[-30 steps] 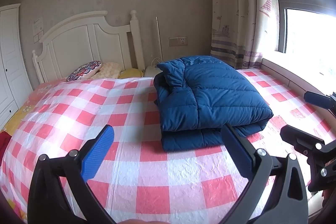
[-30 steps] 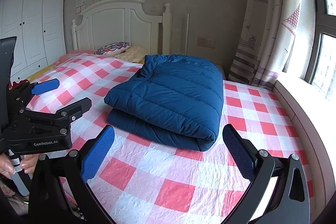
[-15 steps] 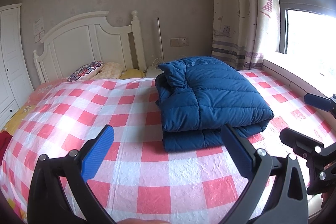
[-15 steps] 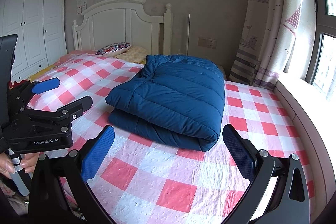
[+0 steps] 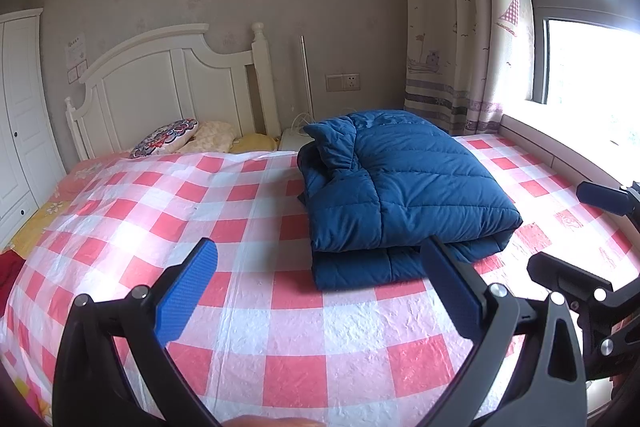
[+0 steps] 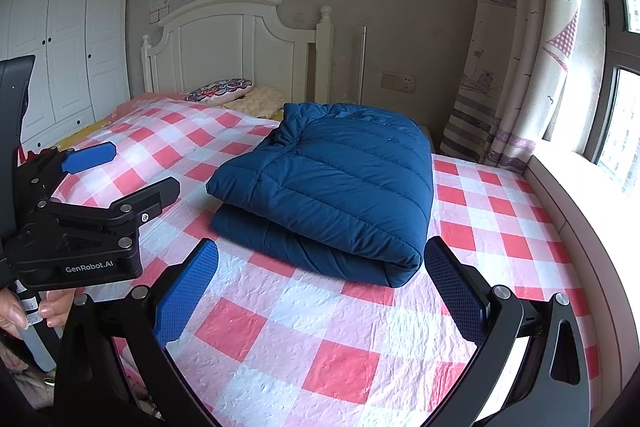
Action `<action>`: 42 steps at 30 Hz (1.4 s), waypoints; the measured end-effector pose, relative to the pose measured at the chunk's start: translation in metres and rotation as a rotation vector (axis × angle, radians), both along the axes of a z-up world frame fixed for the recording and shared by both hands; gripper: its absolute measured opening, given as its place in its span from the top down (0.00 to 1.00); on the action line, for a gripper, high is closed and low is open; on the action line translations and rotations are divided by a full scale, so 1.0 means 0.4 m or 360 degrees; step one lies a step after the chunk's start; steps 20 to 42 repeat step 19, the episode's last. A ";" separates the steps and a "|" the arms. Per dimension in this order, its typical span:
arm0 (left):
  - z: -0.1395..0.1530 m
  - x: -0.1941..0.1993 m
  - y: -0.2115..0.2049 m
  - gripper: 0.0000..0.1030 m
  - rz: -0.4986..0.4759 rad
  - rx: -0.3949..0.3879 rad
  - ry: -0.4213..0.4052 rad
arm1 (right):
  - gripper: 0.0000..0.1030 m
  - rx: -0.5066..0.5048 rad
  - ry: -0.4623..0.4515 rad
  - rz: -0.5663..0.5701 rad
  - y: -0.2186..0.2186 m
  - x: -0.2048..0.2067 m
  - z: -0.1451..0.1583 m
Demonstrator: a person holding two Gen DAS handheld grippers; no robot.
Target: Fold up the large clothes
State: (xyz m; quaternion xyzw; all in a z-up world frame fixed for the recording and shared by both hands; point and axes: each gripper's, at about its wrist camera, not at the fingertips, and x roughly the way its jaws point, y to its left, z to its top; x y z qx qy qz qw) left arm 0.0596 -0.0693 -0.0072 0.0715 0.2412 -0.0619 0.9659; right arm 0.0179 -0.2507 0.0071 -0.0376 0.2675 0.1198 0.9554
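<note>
A blue quilted down jacket (image 5: pixel 400 187) lies folded into a thick rectangle on the red-and-white checked bed sheet (image 5: pixel 240 211), toward the window side; it also shows in the right wrist view (image 6: pixel 336 191). My left gripper (image 5: pixel 320 291) is open and empty, held above the sheet short of the jacket's near edge. My right gripper (image 6: pixel 320 291) is open and empty, in front of the jacket's folded corner. Each gripper shows in the other's view: the right one (image 5: pixel 580 239) at the right edge, the left one (image 6: pixel 120 171) at the left.
A white headboard (image 5: pixel 168 87) and pillows (image 5: pixel 168 139) stand at the bed's far end. A white wardrobe (image 6: pixel 68 39) is to the left. A curtain (image 6: pixel 520 67) and a window ledge (image 6: pixel 568 195) run along the right side.
Both grippers have drifted back very slightly from the jacket. The jacket has not moved and both grippers stay open.
</note>
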 end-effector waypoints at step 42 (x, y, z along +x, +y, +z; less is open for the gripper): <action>-0.040 0.185 0.088 0.02 -0.0134 -0.0022 0.0189 | 0.04 0.0033 0.0184 -0.0152 -0.134 0.089 -0.116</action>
